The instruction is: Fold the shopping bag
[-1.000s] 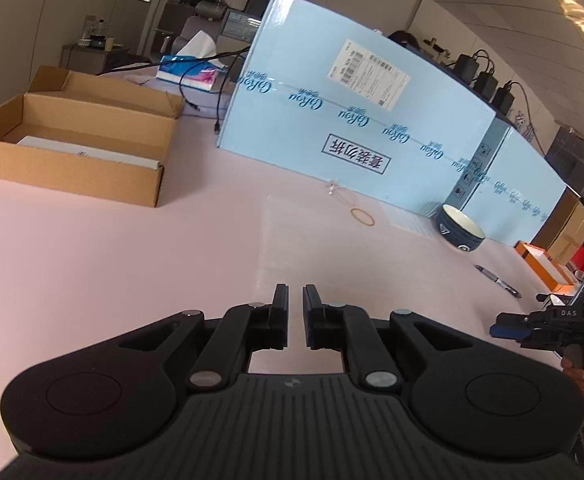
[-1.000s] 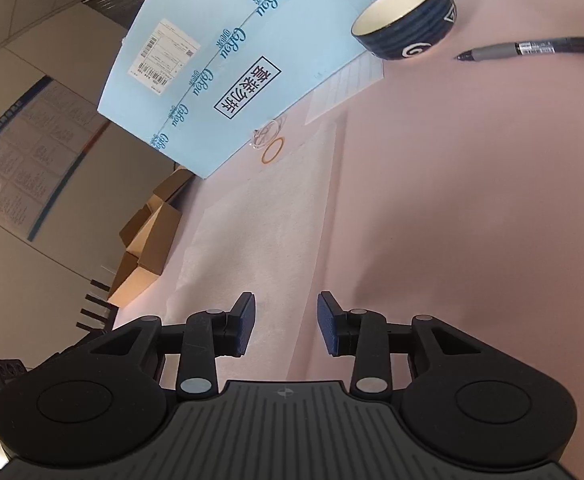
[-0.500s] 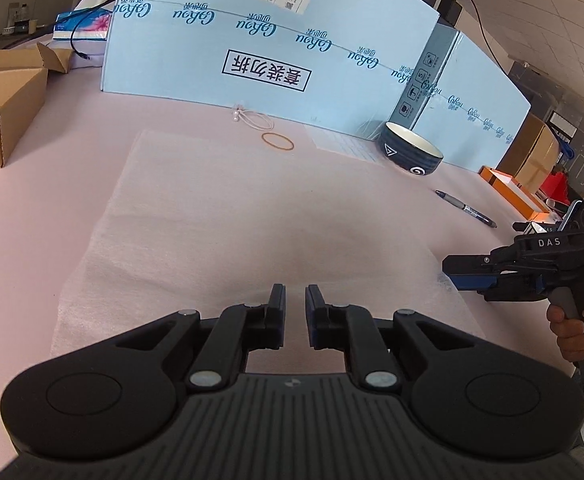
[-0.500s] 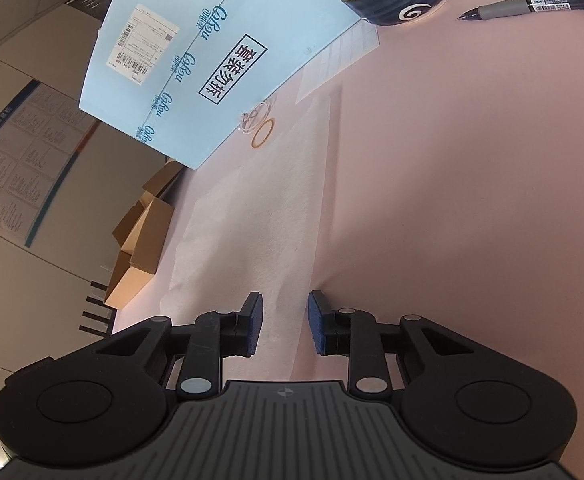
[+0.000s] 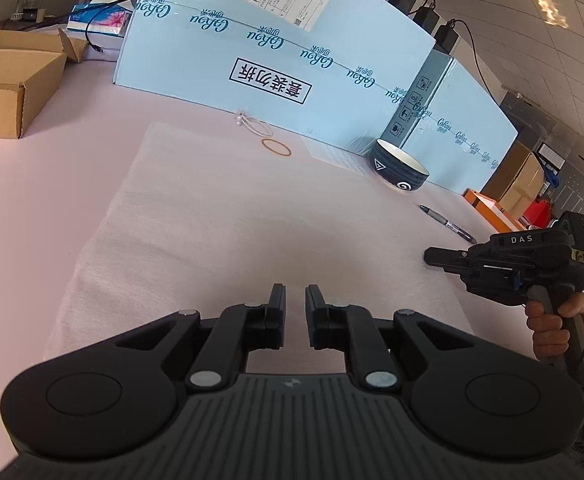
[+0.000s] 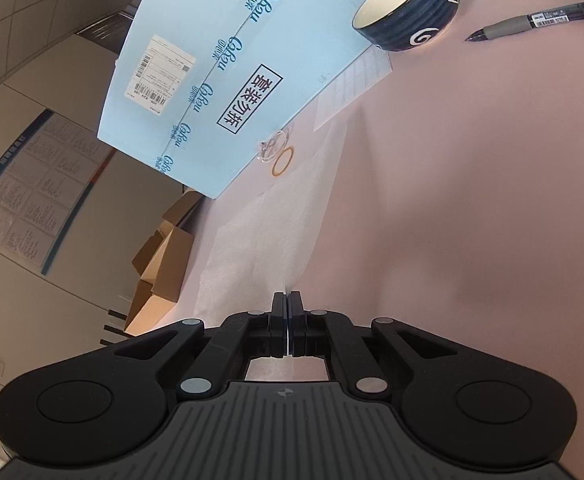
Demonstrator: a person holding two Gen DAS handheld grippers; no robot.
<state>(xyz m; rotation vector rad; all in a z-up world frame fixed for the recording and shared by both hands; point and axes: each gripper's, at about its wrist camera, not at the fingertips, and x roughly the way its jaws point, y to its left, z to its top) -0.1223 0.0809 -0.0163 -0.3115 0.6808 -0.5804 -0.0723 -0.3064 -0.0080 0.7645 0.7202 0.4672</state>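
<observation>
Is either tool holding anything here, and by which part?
The right tool is shut on the shopping bag, pinching its near right edge. The left tool holds nothing, its jaws slightly apart above the bag.

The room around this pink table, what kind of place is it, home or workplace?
Most likely an office or lab workspace, not a home: big blue shipping cartons with a barcode label stand on the table, open cardboard boxes sit beside them, and a printed notice board hangs on the wall.
</observation>
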